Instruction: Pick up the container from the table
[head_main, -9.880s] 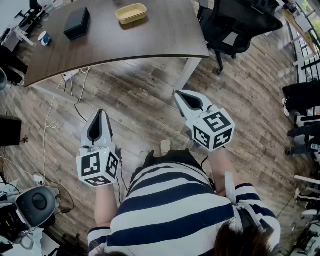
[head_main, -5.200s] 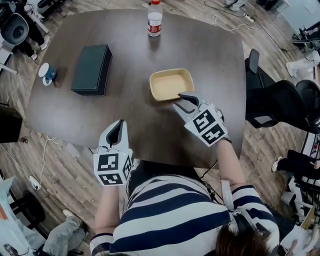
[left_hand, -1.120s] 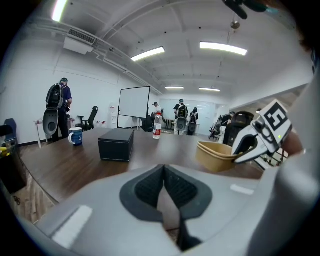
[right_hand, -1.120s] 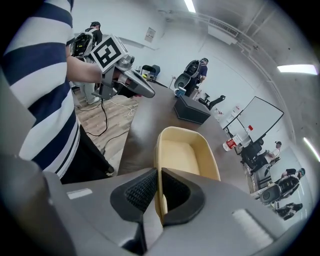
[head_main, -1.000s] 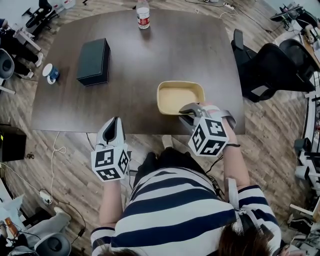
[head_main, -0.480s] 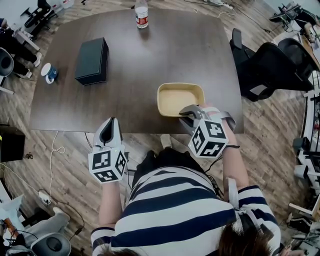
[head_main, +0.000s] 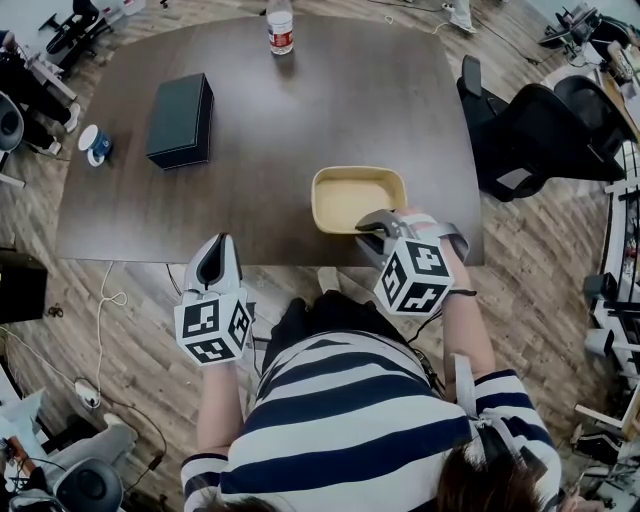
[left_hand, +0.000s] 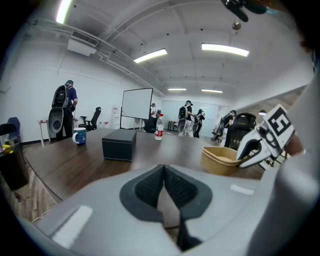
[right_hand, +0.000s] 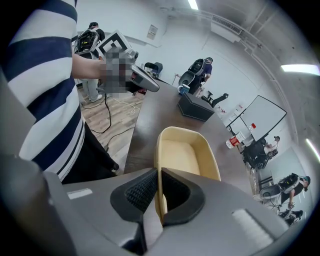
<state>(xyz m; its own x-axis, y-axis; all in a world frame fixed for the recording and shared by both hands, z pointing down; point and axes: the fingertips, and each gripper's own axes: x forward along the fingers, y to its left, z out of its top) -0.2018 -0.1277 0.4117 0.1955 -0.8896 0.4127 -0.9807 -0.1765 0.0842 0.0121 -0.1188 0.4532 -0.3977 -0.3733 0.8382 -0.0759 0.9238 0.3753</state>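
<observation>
While the container (head_main: 358, 198) is lying crosswise near the table's (head_main: 300, 110) front edge, its near wall is being clamped by the right gripper (head_main: 372, 222), the left gripper (head_main: 221, 243) being held closed, empty and farther off.

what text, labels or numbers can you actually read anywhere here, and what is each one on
Nothing reads clearly.
Red label on the clear plastic bottle: too small to read.
Blue print on the white mug: too small to read.
Squares on the black-and-white marker cubes: code patterns, not words.
No print visible on the dark rectangular box or the tan plastic container.
</observation>
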